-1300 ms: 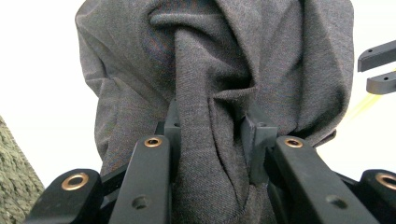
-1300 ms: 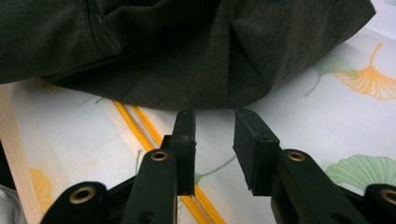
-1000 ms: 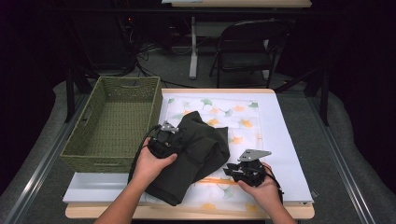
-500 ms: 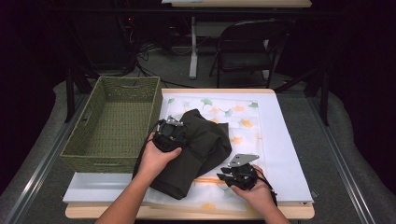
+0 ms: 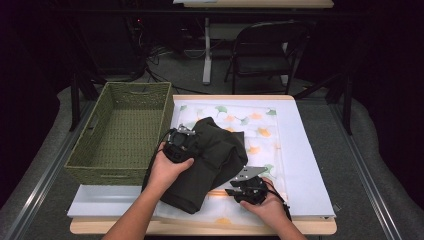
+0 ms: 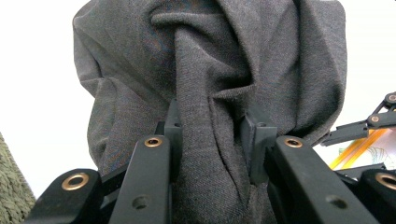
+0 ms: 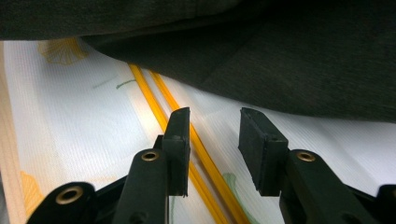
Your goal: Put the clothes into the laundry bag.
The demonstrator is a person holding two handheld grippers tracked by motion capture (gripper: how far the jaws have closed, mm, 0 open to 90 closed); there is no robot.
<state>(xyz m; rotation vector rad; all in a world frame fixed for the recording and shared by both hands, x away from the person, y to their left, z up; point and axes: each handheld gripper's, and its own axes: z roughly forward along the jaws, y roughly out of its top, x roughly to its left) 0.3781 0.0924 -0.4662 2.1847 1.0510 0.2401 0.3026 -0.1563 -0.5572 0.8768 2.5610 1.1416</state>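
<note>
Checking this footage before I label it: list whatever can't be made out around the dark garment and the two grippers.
- What garment the dark garment is: bunched in the high view, cut off in the left gripper view.
- Left gripper pads: fabric covers them.
- Table mat beneath the garment: covered.
- Right gripper: jaws just opening, nothing between; the garment's hem above is cropped.
</note>
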